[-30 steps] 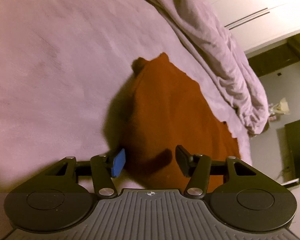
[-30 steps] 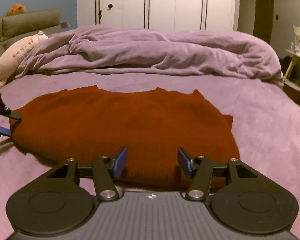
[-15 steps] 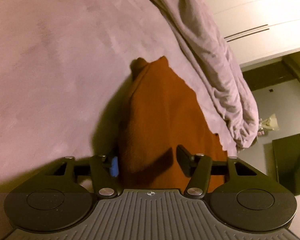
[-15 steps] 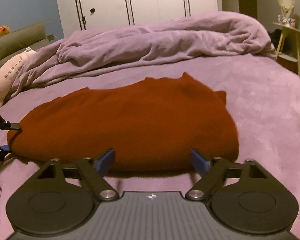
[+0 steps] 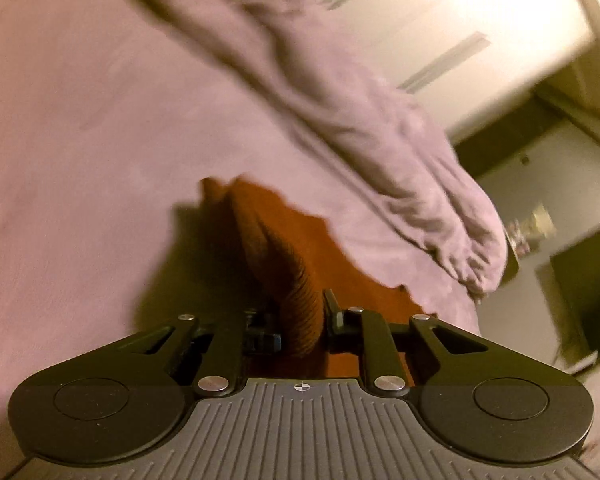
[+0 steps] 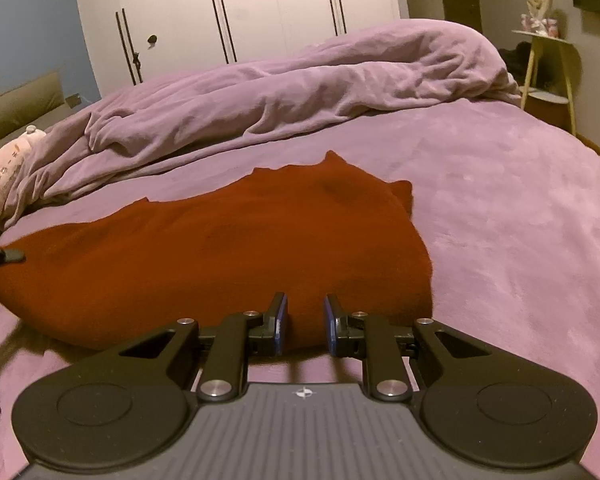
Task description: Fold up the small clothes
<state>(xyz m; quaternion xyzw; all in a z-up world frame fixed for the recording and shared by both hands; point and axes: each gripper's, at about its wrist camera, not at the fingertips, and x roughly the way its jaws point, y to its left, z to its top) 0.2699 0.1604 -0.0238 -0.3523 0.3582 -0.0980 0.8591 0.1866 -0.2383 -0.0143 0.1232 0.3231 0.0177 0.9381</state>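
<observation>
Down the left wrist view, my left tongs [image 5: 302, 322] were closing, pinching a raised ridge of the rust-red garment [image 5: 288, 264] on the bed [image 5: 80, 120]. Right view: right tongs [image 6: 305, 322] closing over its near hem. Next, I judged, both lift together and carry the edge across.

Dim warm indoor light, fisheye-bent edges; the left wrist view is motion-blurred, the right sharp.

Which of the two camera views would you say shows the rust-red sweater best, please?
The right wrist view: the sweater lies nearly whole across the purple bed, its outline clear. The left wrist view is blurred and shows only one end of it, bunched into a ridge between the closing jaws of the left gripper.
</observation>
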